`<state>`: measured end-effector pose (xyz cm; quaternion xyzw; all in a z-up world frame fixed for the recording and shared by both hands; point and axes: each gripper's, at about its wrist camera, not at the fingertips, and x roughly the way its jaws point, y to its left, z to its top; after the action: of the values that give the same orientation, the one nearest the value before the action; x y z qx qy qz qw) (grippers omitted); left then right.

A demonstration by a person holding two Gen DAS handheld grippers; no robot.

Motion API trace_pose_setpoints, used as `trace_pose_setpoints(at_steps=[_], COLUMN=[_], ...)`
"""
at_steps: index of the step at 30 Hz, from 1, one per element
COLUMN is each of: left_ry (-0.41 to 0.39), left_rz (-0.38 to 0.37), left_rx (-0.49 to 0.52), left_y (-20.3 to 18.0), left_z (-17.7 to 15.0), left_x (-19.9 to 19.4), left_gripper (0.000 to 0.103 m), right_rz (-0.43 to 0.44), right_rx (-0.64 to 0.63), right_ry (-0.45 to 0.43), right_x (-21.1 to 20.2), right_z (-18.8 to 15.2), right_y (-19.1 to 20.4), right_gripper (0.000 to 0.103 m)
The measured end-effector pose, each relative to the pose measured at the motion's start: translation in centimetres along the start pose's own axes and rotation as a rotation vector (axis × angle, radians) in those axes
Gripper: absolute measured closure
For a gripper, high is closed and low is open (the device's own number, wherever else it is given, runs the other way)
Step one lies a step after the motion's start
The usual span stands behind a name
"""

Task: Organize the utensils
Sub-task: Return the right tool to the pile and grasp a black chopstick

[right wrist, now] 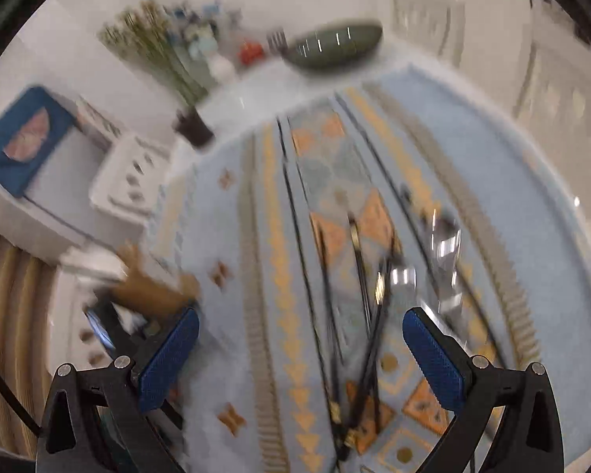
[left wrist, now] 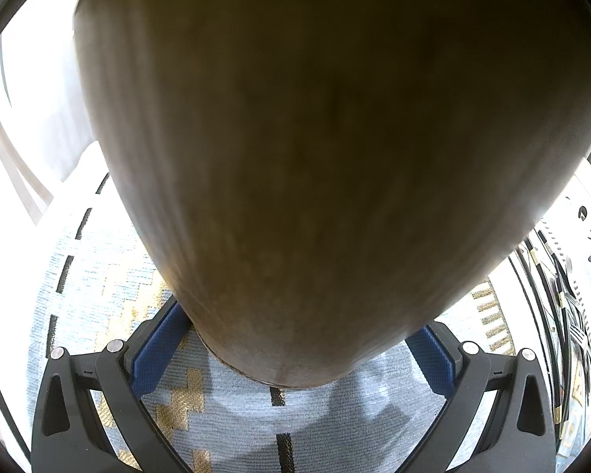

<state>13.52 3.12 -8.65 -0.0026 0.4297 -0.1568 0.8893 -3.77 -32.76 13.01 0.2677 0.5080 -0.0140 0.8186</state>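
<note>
Your patterned blue cloth (right wrist: 232,236) spreads across the table, and in your left wrist view a big brown rounded container (left wrist: 335,138) fills nearly everything, clenched between the blue pads (left wrist: 157,351) of your left gripper (left wrist: 295,354) just above that cloth. Your right gripper (right wrist: 300,351) stands released, its jaws wide and nothing between them, tilted down over the utensils (right wrist: 374,276): dark-handled, silver-headed pieces lying blurred on the cloth's middle band, just ahead of its fingertips.

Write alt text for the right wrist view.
Open blue-padded tongs hover, holding nothing, over a patterned blue table runner strewn with black chopsticks and shiny cutlery. A dark bowl and white organizer tray sit beyond; the picture is motion-blurred.
</note>
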Motion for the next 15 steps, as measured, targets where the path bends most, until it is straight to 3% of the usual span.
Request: trace_pose_setpoints(at_steps=[3, 6, 9, 15], left_ry=[0.0, 0.0, 0.0, 0.0], left_rz=[0.0, 0.0, 0.0, 0.0], left_rx=[0.0, 0.0, 0.0, 0.0], left_y=[0.0, 0.1, 0.1, 0.0], left_z=[0.0, 0.0, 0.1, 0.1], left_x=[0.0, 0.0, -0.1, -0.1], left_gripper=[0.001, 0.001, 0.001, 0.001], right_rz=[-0.036, -0.128, -0.115, -0.124], right_rx=[-0.024, -0.085, -0.106, -0.215], right_ry=[0.104, 0.173, 0.236, 0.255], right_x=[3.7, 6.7, 9.1, 10.7], right_z=[-1.5, -1.9, -1.7, -2.0], right_y=[-0.4, 0.3, 0.7, 3.0], right_gripper=[0.0, 0.002, 0.01, 0.01])
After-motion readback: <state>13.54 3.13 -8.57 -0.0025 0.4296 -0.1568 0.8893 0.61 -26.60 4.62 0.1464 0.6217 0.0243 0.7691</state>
